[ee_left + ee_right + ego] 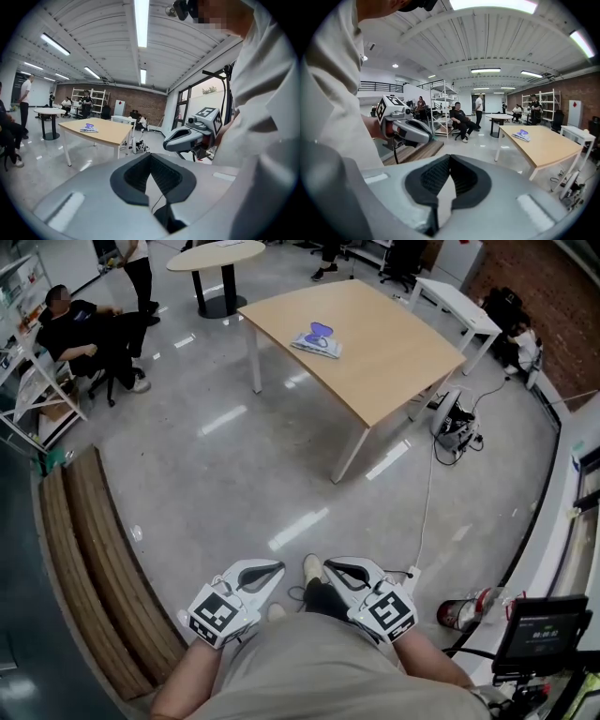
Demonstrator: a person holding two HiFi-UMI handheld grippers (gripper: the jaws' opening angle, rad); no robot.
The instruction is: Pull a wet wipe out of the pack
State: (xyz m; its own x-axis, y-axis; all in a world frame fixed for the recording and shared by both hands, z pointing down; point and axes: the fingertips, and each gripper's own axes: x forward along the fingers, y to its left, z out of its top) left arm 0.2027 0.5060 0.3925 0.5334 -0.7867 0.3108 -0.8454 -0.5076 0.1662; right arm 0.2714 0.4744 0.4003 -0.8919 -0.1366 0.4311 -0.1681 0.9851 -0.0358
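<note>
Purple-and-white wet wipe pack point(317, 339) lies on the pale wooden worktop point(403, 371), well apart from both grippers. Left gripper point(279, 569) and right gripper point(330, 566) hang side by side over the grey floor point(234, 474), jaws pressed together on nothing.
</note>
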